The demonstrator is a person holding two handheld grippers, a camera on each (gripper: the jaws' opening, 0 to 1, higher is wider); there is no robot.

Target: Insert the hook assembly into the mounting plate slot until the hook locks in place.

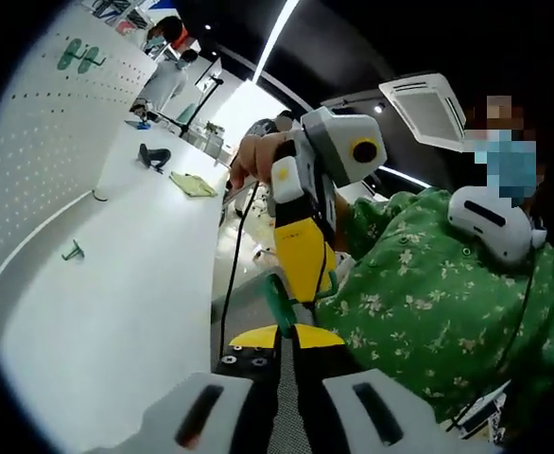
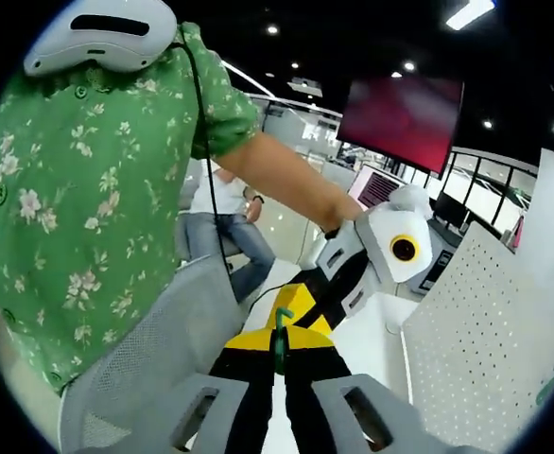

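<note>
The green hook (image 1: 279,305) sits pinched between the yellow tips of the right gripper (image 1: 286,333) and of the left gripper (image 2: 279,342), both closed on it. Insertion hasn't begun (judging by position): the pegboard plate (image 1: 41,132) stands well beyond the fingers, across open white table (image 1: 135,284).

I am seeing no text, label, brand, number or sign that I can read in either view.
</note>
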